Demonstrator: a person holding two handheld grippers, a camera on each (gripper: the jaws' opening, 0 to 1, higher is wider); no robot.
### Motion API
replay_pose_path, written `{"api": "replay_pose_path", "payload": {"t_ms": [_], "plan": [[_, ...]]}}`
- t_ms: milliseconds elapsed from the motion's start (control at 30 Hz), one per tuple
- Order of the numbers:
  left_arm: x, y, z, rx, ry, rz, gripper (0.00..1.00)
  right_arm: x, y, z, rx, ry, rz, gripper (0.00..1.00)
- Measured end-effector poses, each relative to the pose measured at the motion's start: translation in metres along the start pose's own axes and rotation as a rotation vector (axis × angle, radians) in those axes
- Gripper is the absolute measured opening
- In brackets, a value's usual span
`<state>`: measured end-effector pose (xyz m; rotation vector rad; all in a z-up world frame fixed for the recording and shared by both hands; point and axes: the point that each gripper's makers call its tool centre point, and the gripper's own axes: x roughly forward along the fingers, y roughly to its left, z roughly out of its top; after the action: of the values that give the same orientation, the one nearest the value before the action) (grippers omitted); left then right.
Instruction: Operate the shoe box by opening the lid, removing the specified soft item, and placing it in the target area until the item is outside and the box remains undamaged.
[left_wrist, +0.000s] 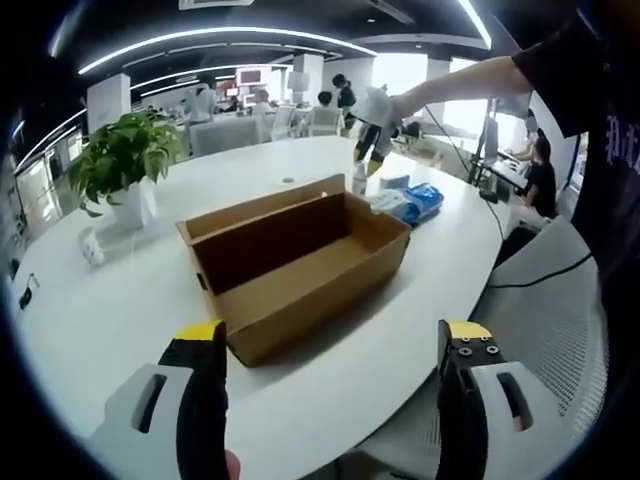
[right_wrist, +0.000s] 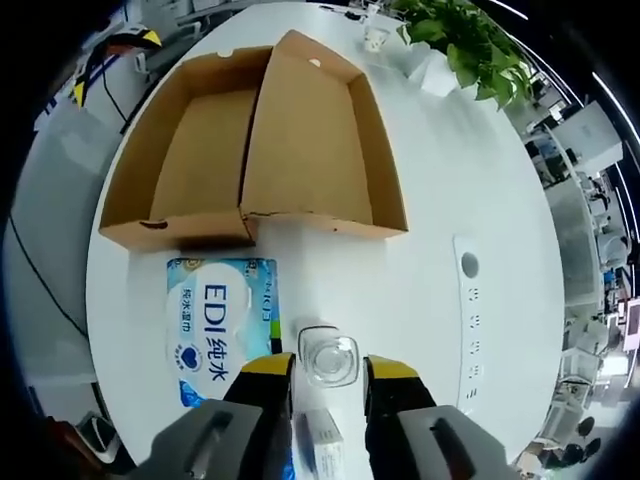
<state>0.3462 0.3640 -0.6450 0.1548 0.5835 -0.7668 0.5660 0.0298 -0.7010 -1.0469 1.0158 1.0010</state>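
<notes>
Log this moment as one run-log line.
box: open, empty | wipes pack: on table beside box | right hand-held gripper: open over it | left hand-held gripper: open

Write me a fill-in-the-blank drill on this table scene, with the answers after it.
1. The lid of the cardboard shoe box is ____.
2. Inside, the shoe box is ____.
3. The blue wet-wipes pack lies on the white ____ beside the box.
4. The right gripper has its jaws on either side of a clear ____.

Missing words: open; empty; table; bottle
</notes>
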Motion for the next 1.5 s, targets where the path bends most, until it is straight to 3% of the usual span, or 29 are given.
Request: {"api": "replay_pose_path", "payload": {"t_ms": [400, 633, 833, 967, 1133, 1400, 1500], "plan": [[0.005, 0.031, 0.006, -0.04, 0.009, 0.084, 0.73, -0.011, -0.007, 0.007, 0.047, -0.048, -0.029, 0.39], [0.013, 0.049, 0.004, -0.074, 0.029, 0.129, 0.65, -0.018, -0.014, 0.018, 0.141, -0.114, -0.041, 0.46], [0.02, 0.062, 0.001, -0.108, 0.042, 0.163, 0.57, -0.021, -0.019, 0.029, 0.242, -0.172, -0.047, 0.47], [0.026, 0.075, -0.004, -0.127, 0.055, 0.207, 0.45, -0.021, -0.02, 0.04, 0.303, -0.225, -0.041, 0.47], [0.03, 0.088, -0.007, -0.169, 0.053, 0.255, 0.39, -0.019, -0.02, 0.047, 0.344, -0.258, -0.038, 0.47], [0.037, 0.099, -0.014, -0.245, 0.047, 0.302, 0.27, -0.016, -0.037, 0.072, 0.571, -0.396, -0.088, 0.43], [0.038, 0.102, -0.019, -0.247, 0.062, 0.322, 0.23, -0.01, -0.037, 0.075, 0.589, -0.388, -0.094, 0.42]]}}
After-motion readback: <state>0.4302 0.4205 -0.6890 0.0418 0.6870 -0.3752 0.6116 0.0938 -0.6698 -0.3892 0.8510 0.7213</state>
